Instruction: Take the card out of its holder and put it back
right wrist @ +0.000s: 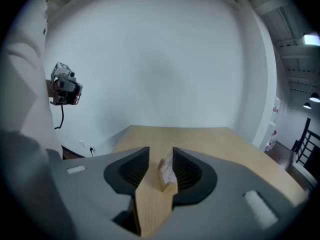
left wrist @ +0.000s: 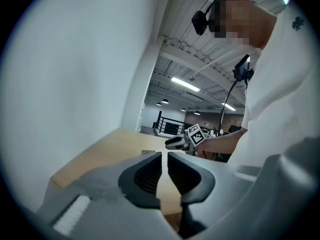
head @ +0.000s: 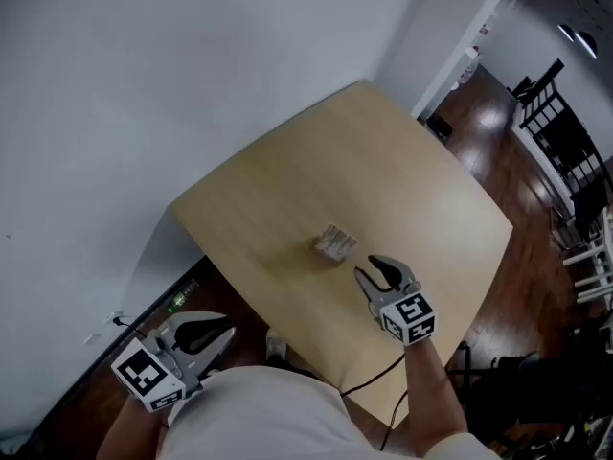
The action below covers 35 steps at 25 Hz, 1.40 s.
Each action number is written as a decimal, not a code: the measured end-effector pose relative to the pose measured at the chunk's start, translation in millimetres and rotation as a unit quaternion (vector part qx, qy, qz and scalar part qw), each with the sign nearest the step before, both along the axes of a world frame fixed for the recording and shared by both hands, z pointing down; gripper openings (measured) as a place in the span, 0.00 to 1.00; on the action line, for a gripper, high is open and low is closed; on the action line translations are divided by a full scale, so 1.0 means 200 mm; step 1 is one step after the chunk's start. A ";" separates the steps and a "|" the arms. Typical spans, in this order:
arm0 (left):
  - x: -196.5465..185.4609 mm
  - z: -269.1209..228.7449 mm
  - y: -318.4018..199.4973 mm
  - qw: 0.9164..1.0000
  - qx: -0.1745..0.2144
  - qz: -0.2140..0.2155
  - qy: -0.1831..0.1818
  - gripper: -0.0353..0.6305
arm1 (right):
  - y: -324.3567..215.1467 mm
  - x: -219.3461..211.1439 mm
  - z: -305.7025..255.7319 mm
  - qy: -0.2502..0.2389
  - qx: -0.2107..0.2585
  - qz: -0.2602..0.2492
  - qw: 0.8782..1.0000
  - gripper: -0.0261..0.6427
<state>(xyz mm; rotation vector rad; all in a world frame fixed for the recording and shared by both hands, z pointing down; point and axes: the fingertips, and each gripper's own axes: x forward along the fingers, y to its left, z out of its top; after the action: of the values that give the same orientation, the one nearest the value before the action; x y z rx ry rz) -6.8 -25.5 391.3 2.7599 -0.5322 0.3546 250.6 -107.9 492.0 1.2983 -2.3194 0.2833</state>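
- The table (head: 402,161) is a plain light wood top pushed up near a white wall (head: 144,65), with dark wood floor (head: 522,286) around it.
- The card (head: 337,239) stands upright in its little holder (right wrist: 169,185), roughly mid-table. It's still seated in the slot, leaning slightly.
- The right gripper (head: 375,274) sits low over the table at about 4 o'clock from the card, just beside it, with its tips pointing at it. Its jaws are spread wide. In the right gripper view the card and holder line up in the gap between the pads, closer to the right-hand pad, but neither pad is pressing on them, so there's no grip.
- The left gripper (head: 206,338) hangs way back at about 7 o'clock from the card, off the table edge and over the floor, close to the person's white shirt (head: 268,415). Its jaws are pulled together with only a thin slit between them and nothing in it.
- A black cable (head: 369,381) trails down from the right gripper across the table's near edge.
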 end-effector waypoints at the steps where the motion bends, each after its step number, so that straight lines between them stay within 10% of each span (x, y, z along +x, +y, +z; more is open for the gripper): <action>1: 0.01 0.01 -0.01 1.000 -0.002 -0.006 -0.002 0.12 | -0.04 0.02 0.03 0.001 -0.003 -0.005 1.000 0.27; 35: 0.02 0.08 -0.01 0.993 -0.043 -0.101 -0.034 0.12 | -0.43 0.00 0.42 -0.055 -0.099 -0.128 0.985 0.07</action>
<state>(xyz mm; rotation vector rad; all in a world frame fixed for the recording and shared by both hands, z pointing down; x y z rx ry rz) -3.4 -28.4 408.2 2.5897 -0.7853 0.4149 250.1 -193.8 575.2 0.8985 -2.4456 0.4951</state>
